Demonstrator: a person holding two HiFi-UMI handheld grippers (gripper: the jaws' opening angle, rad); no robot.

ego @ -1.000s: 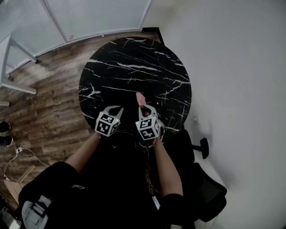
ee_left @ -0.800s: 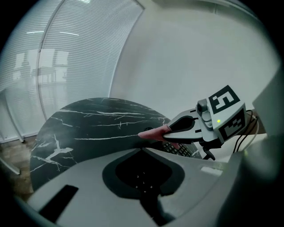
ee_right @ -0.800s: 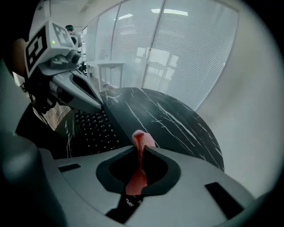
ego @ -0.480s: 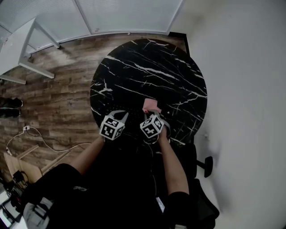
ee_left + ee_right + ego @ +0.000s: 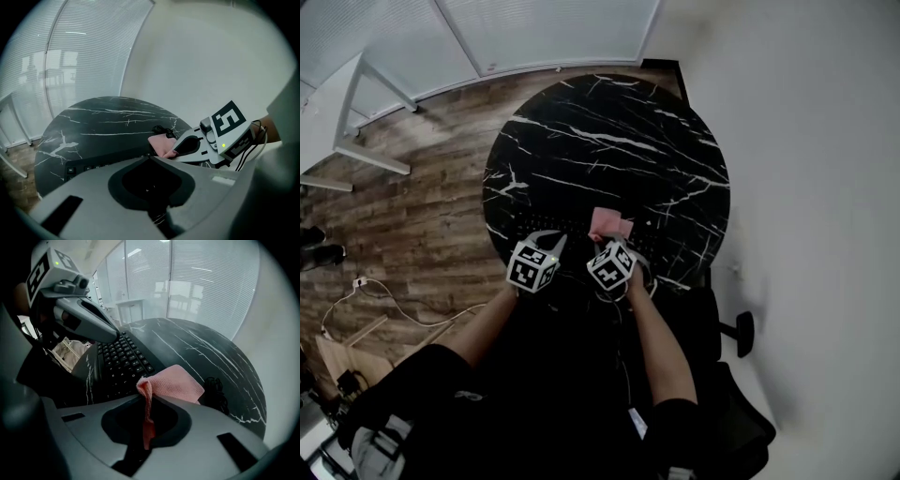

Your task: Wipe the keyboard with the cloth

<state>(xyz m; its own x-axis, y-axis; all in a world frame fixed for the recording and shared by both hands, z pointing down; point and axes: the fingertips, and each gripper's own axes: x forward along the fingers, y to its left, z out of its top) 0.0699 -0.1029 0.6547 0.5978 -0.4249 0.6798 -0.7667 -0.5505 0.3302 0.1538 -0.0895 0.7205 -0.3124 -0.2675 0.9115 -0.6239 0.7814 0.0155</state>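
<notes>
Here, the left gripper (image 5: 151,158) hovers empty, jaws together, above the black keyboard (image 5: 119,357). The pink cloth (image 5: 176,383) is probably soft, light and limp. It sags beside the keys, one edge fold clamped in the right gripper (image 5: 144,399).

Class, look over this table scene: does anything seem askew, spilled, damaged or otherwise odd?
Nothing stands out. The keyboard lies flat on the marble table, the pink cloth is pinched in the right tongs, and a black cable lies bunched nearby. No spill or damage shows.
</notes>
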